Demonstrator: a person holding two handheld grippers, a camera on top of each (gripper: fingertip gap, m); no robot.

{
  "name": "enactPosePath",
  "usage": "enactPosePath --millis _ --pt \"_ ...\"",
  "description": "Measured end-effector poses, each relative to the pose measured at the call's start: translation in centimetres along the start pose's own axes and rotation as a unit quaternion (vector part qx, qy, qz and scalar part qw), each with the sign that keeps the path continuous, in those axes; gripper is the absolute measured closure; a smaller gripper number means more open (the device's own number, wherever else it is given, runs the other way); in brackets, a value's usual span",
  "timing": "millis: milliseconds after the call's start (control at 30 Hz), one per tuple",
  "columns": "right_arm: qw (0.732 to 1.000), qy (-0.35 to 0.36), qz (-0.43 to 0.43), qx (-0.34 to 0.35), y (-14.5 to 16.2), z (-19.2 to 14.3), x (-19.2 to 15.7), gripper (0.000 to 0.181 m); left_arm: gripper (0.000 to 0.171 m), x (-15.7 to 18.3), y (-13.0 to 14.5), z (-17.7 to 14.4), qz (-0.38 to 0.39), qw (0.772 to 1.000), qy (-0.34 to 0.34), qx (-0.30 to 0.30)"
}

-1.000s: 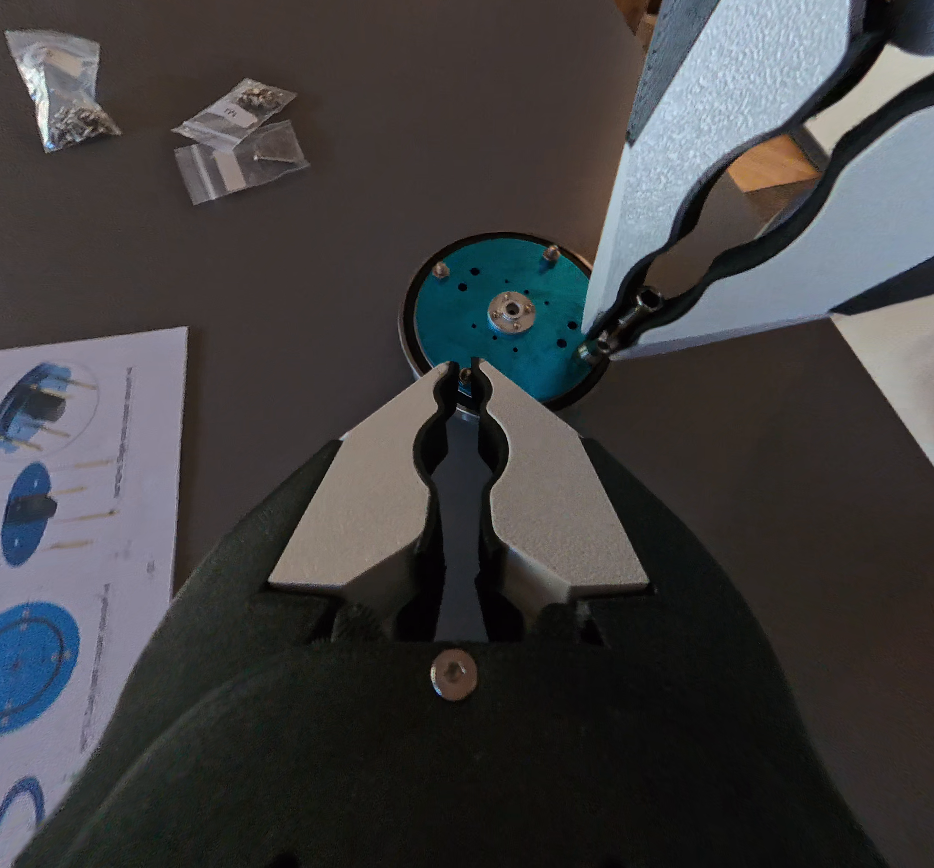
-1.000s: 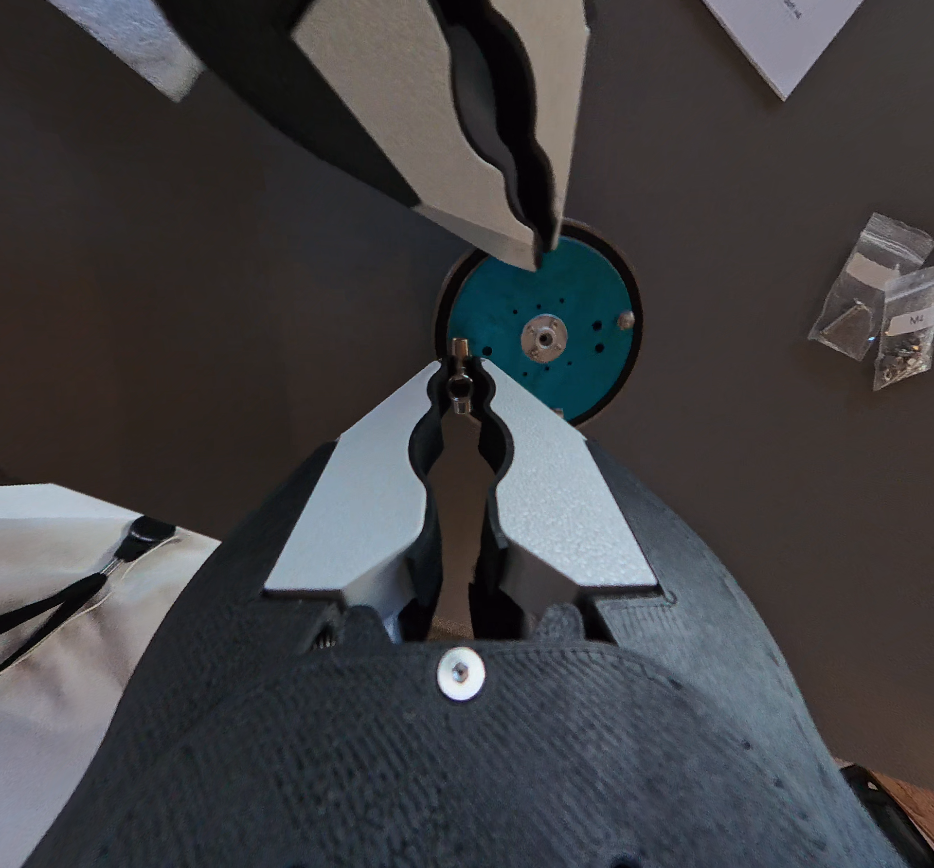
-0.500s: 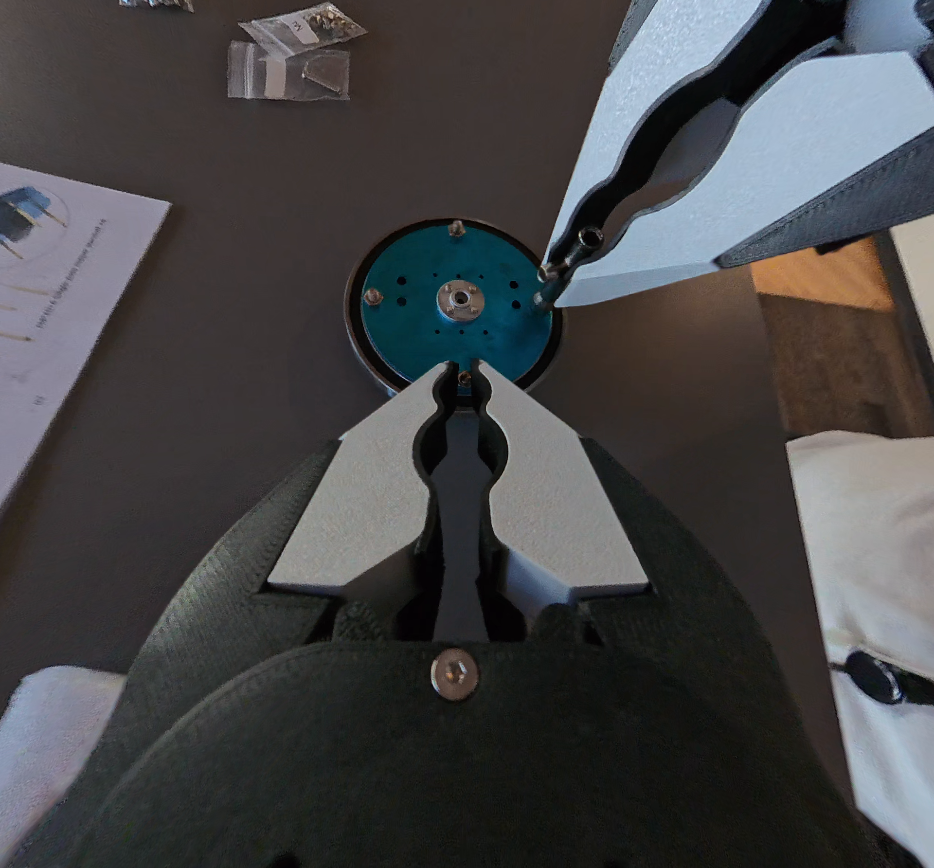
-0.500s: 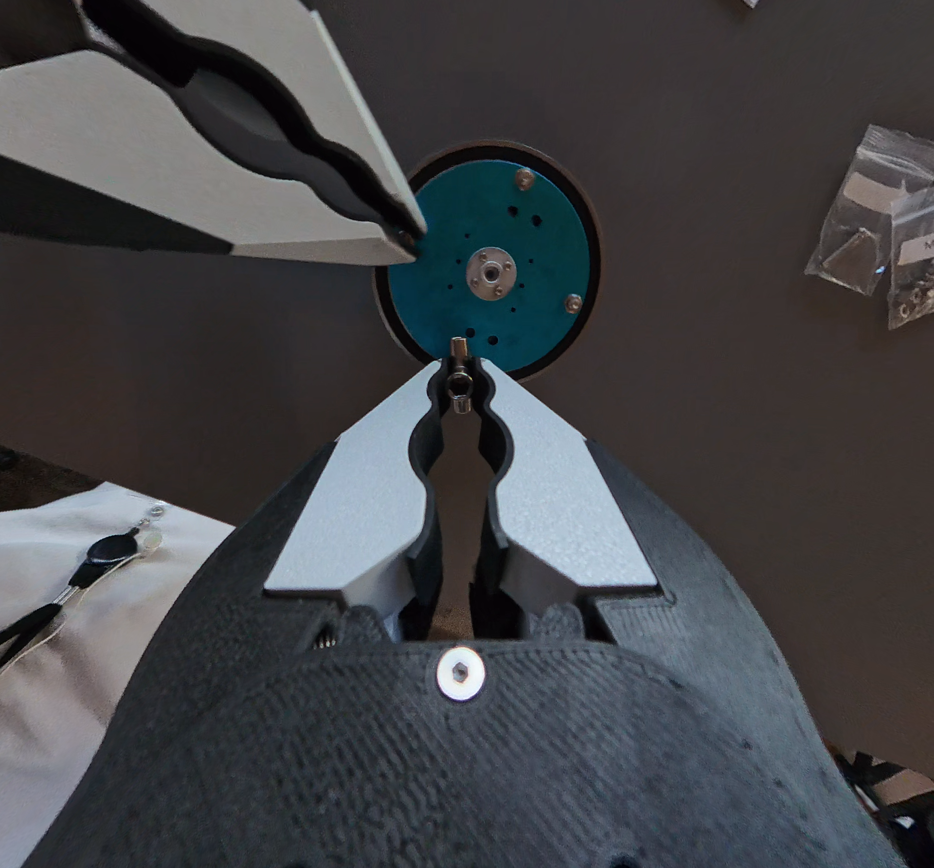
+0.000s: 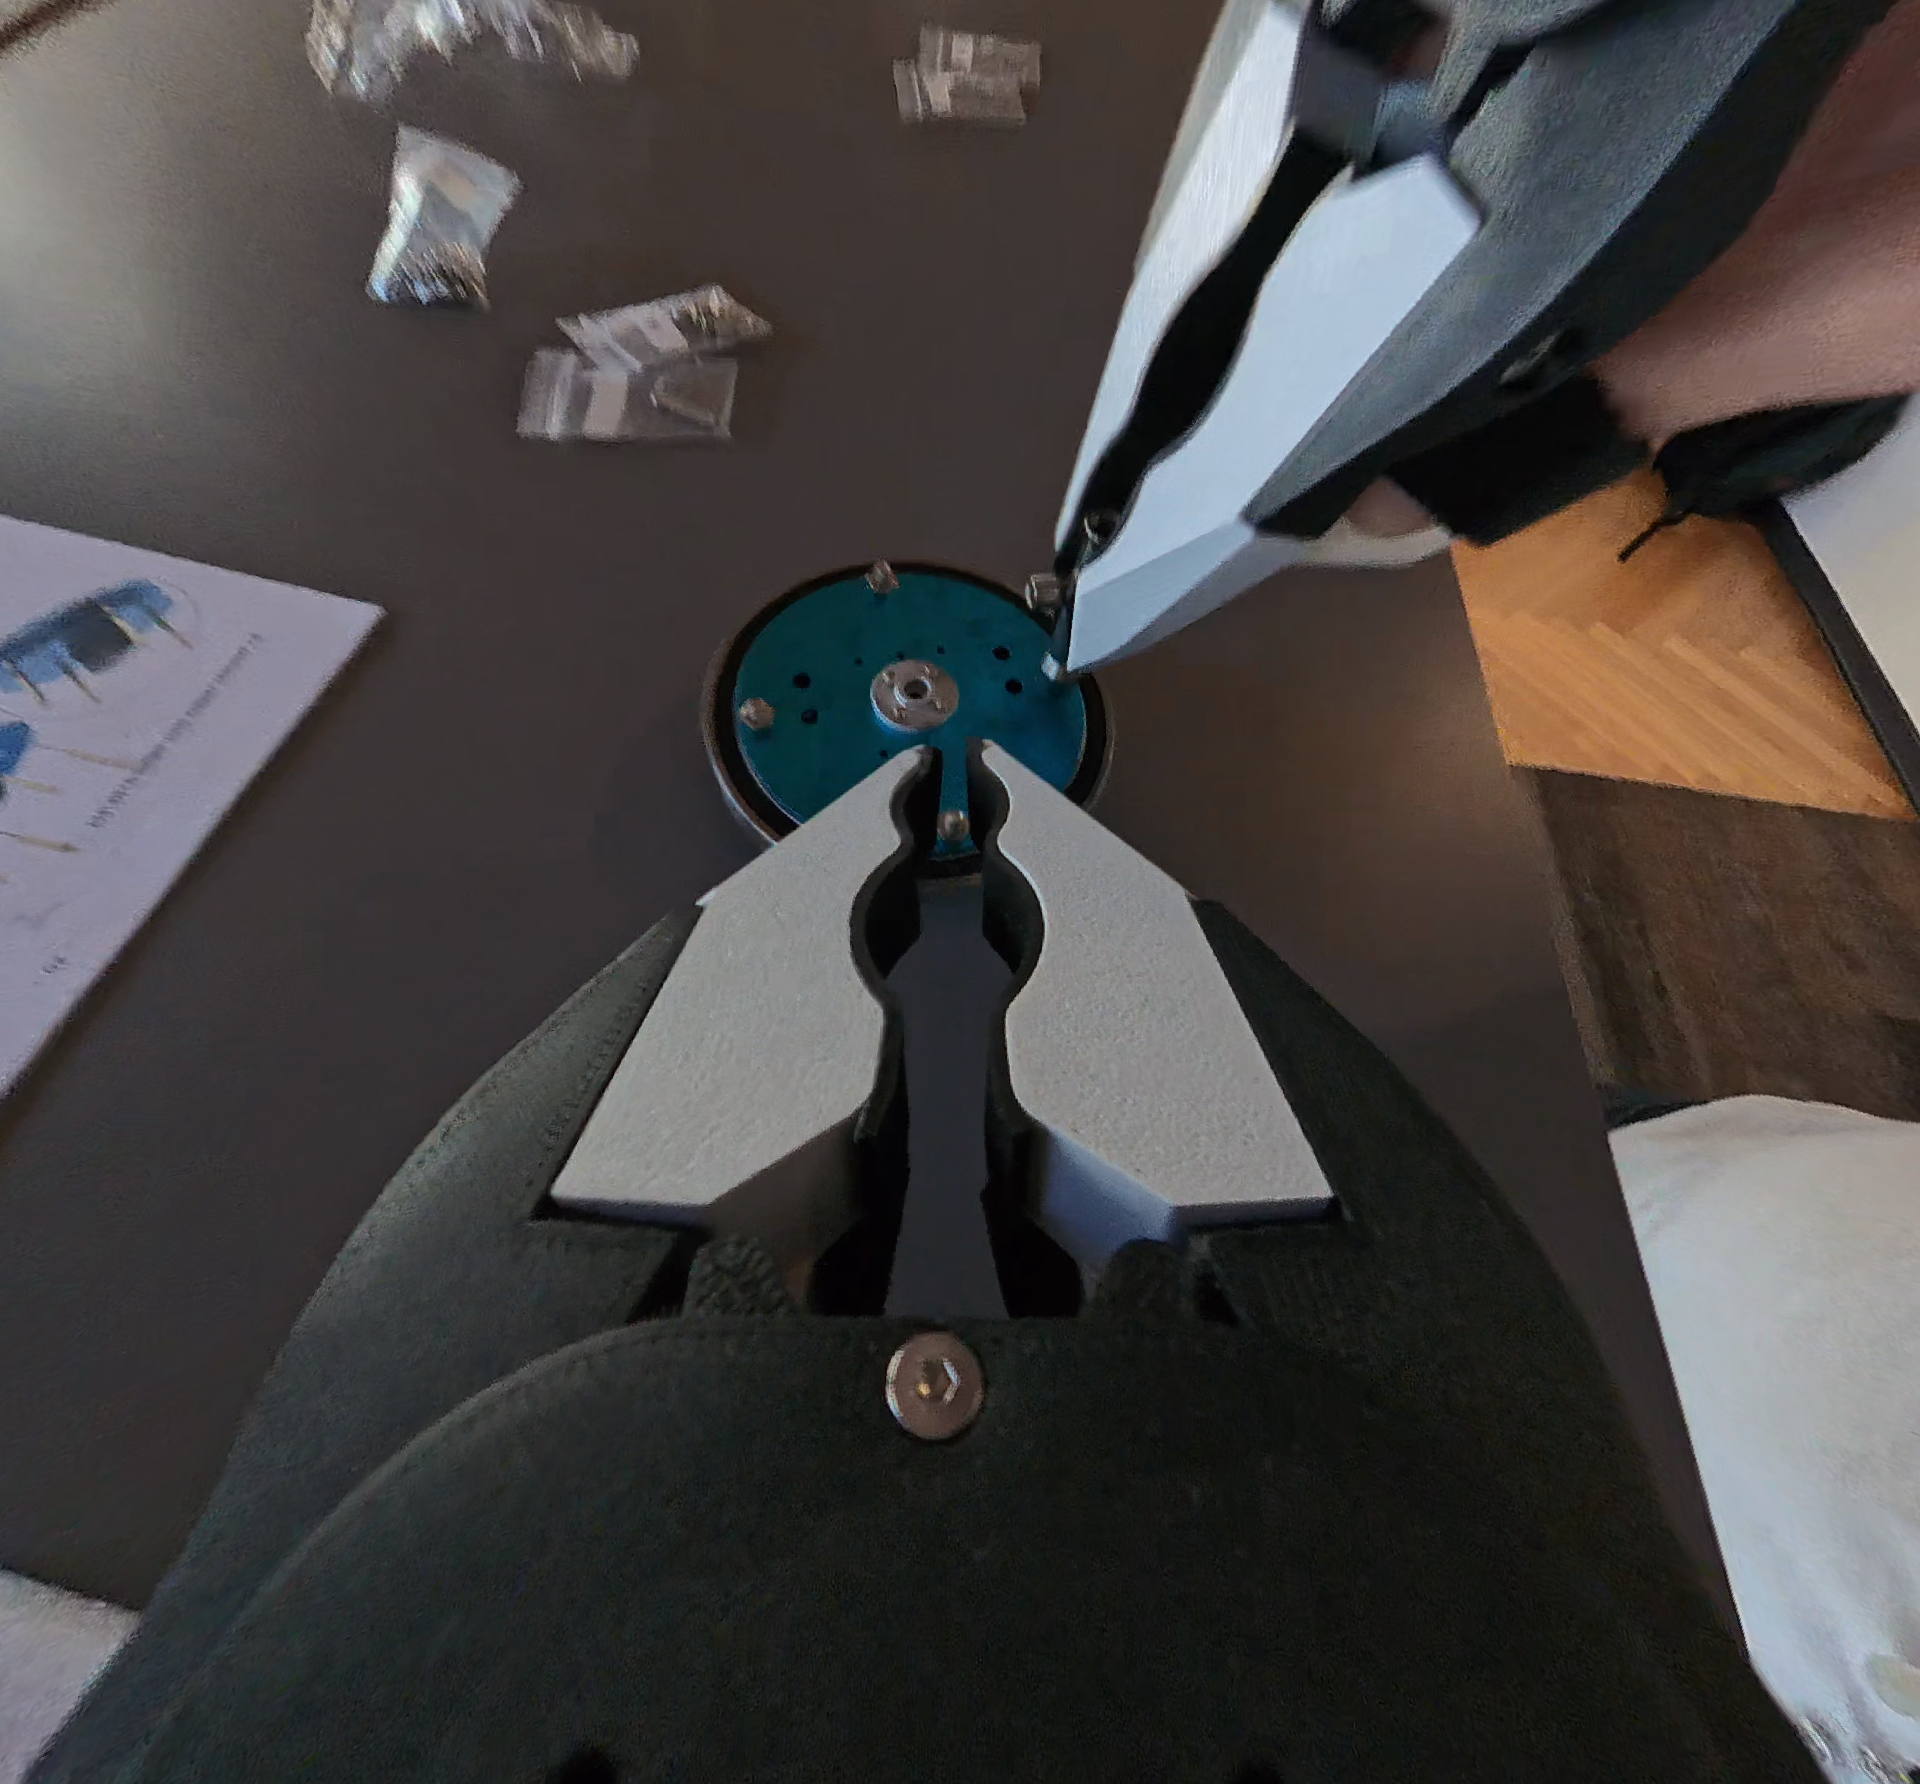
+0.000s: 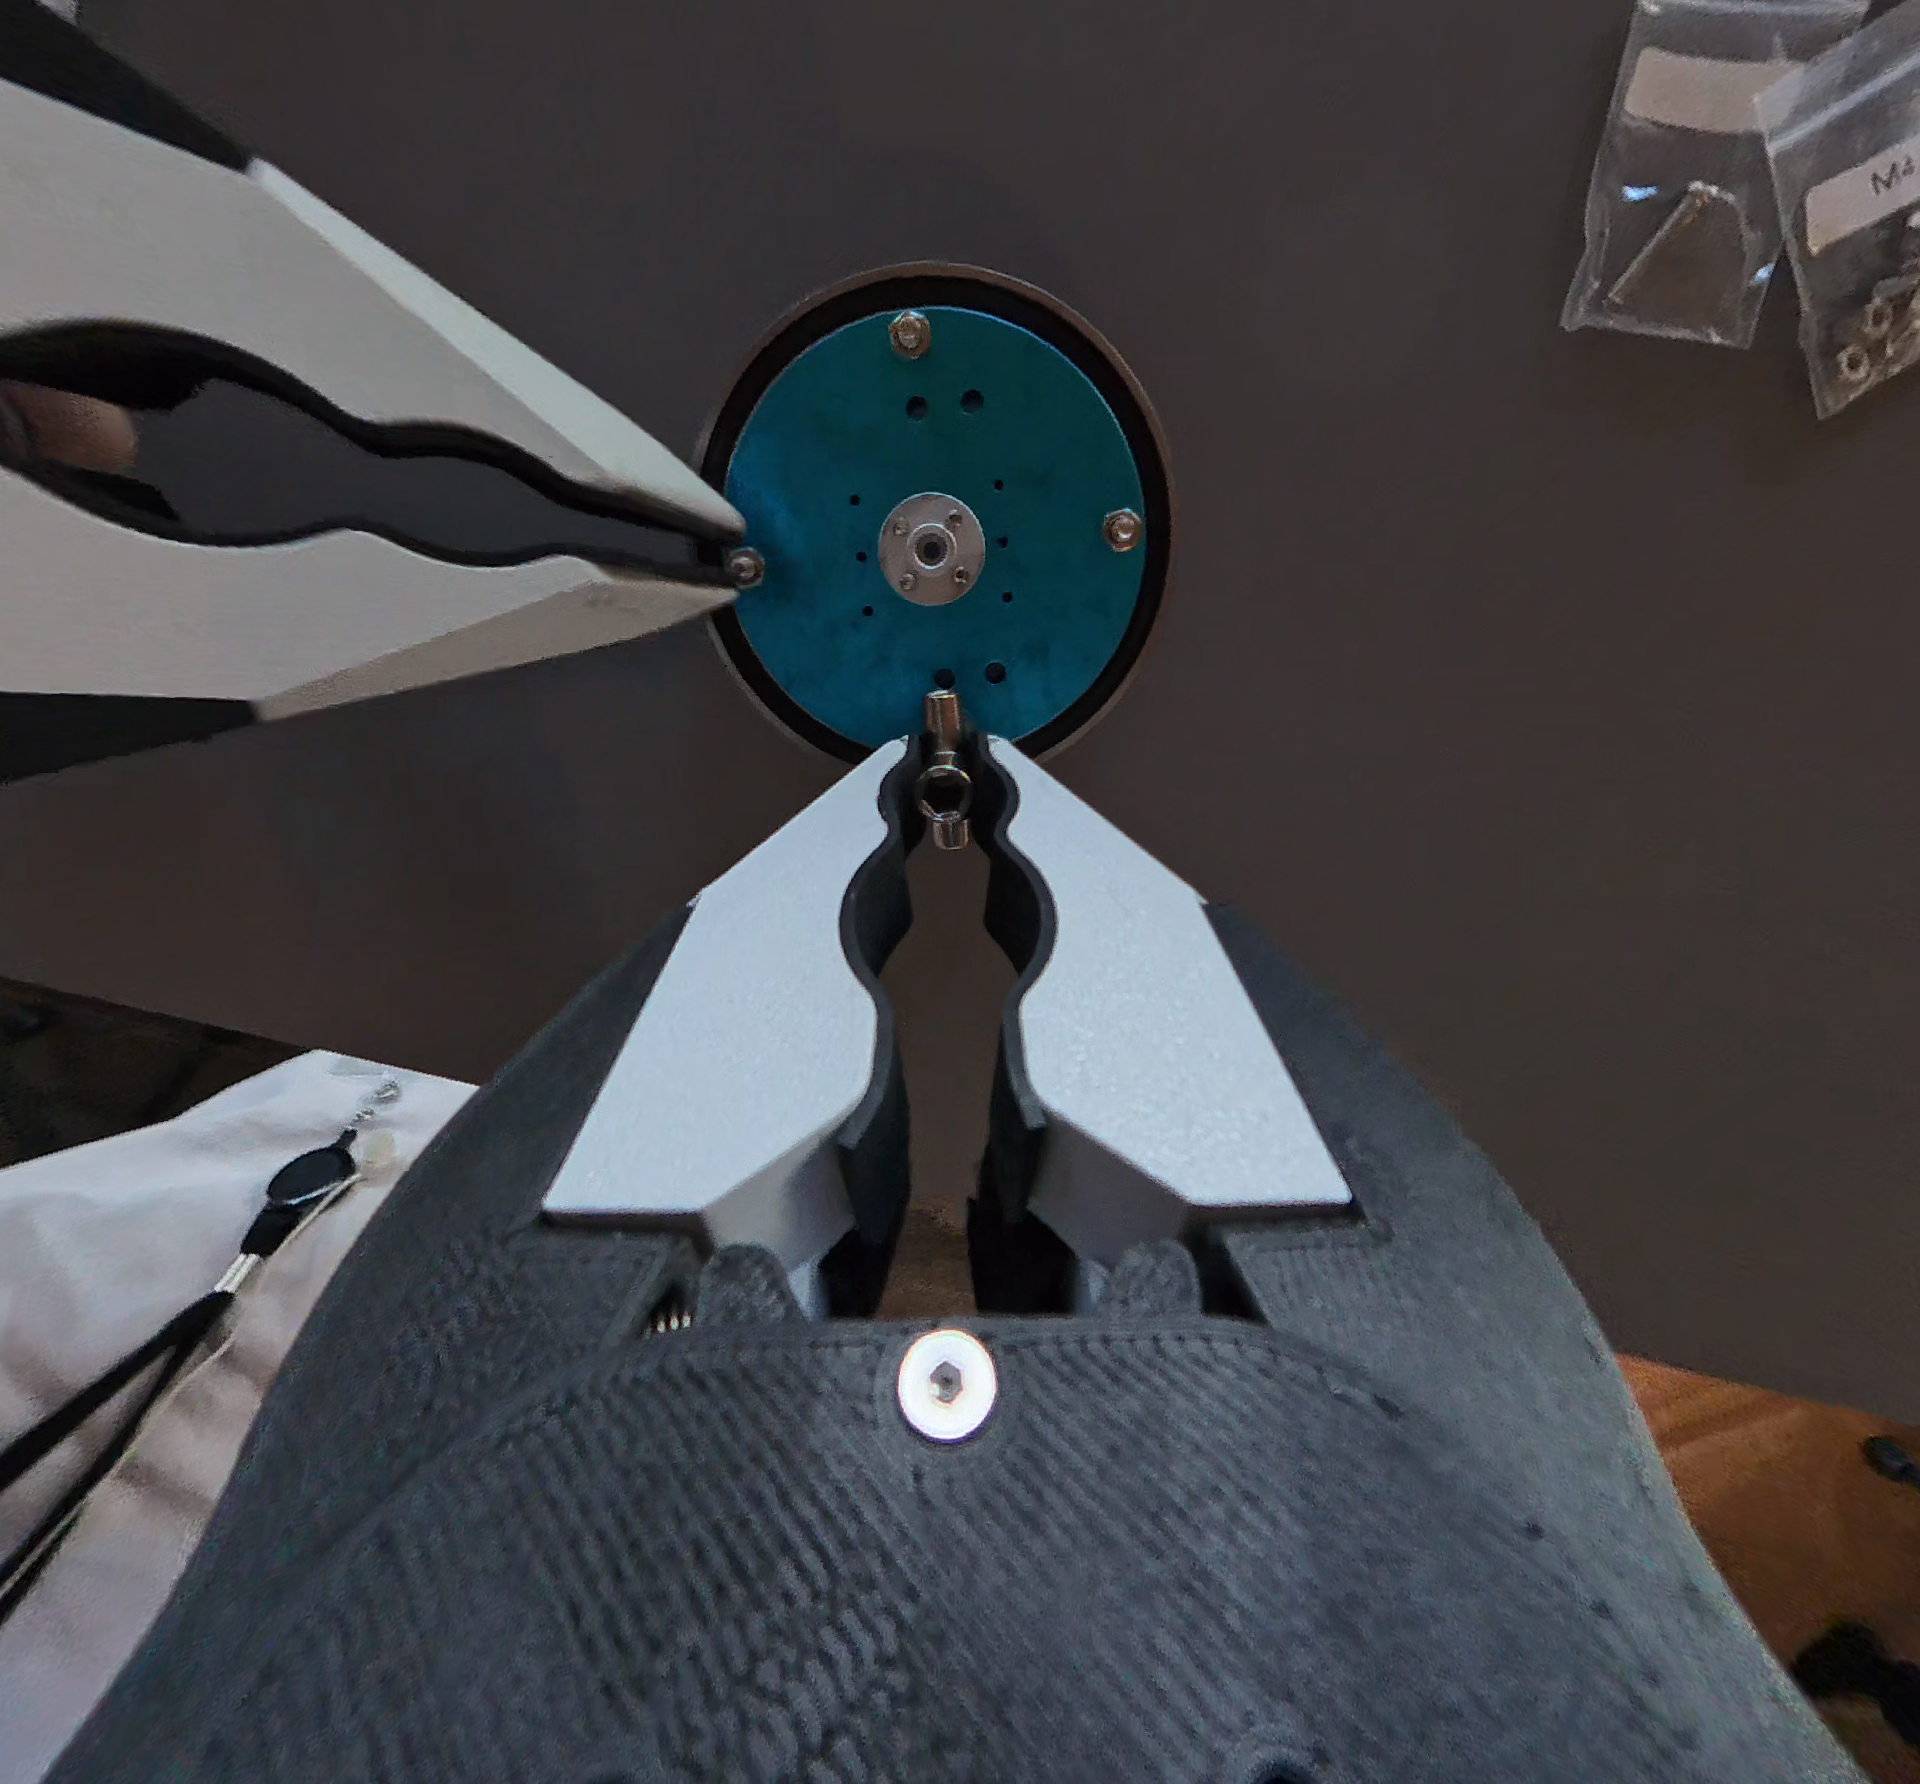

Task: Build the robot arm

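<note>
A round blue disc (image 5: 831,695) with a silver hub and several nuts lies flat on the dark table (image 6: 1455,799). My left gripper (image 5: 948,752) is at the disc's rim, with its fingers closed around one small nut (image 5: 951,820). In the right wrist view this gripper (image 6: 730,552) reaches in from the left to that nut (image 6: 744,567) on the disc (image 6: 831,612). My right gripper (image 6: 943,742) is shut on a small metal socket key (image 6: 942,784). The key's tip rests at the disc's near edge. In the left wrist view the right gripper (image 5: 1062,612) comes down from the upper right with the key (image 5: 1042,588).
Several small clear bags of hardware (image 5: 629,378) lie beyond the disc, and they also show in the right wrist view (image 6: 1704,207). A printed sheet (image 5: 156,747) lies to the left. White cloth (image 5: 1787,1371) and a wooden floor (image 5: 1662,674) show past the table edge. One gripper's finger ends stand about 5 centimetres off the other's.
Both grippers have swung round the disc and stay shut. In the right wrist view the left gripper went from above the disc to its left. The key's tip stays at the rim.
</note>
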State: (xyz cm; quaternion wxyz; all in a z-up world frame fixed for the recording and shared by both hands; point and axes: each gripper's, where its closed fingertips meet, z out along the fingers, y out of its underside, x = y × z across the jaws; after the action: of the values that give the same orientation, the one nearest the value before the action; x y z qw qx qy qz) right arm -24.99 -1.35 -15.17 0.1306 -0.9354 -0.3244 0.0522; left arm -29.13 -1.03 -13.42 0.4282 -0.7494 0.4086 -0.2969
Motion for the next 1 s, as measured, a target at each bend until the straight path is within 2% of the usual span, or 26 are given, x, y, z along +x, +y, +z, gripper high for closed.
enactPosePath --millis 167,200,333,433,533,633,700,1000 --pt "0.999 0.027 0.025 -0.012 0.3 -0.1 0.1 0.173 0.158 -2.6 -2.2 -1.4 0.024 0.999 -0.024 0.032" --pt "0.999 0.030 0.023 -0.013 0.3 -0.1 0.1 0.173 0.151 -3.2 -2.3 -1.2 0.030 0.999 -0.021 0.031" --pt "1.000 0.020 0.020 -0.009 0.4 -0.1 0.1 0.173 0.147 -3.7 -1.9 0.5 -0.004 0.998 0.055 0.023" --pt "1.000 0.008 0.022 -0.006 0.4 -0.1 0.1 0.173 0.149 -2.6 -1.9 1.6 0.003 0.993 0.116 0.026" --pt "1.000 0.004 0.021 -0.006 0.4 -0.1 0.1 0.173 0.154 -3.4 -1.0 2.8 0.054 0.995 0.080 -0.004" --pt "1.000 0.004 0.019 -0.009 0.3 -0.1 0.1 0.173 0.158 -3.4 -0.3 3.6 0.071 0.994 0.082 -0.025" --pt "1.000 0.005 0.017 -0.009 0.3 -0.1 0.1 0.173 0.170 -3.9 -0.4 3.8 0.079 0.994 0.069 -0.022" --pt "1.000 0.001 0.010 -0.008 0.3 -0.1 0.1 0.173 0.166 -4.1 -0.4 3.9 0.081 0.994 0.064 -0.028"
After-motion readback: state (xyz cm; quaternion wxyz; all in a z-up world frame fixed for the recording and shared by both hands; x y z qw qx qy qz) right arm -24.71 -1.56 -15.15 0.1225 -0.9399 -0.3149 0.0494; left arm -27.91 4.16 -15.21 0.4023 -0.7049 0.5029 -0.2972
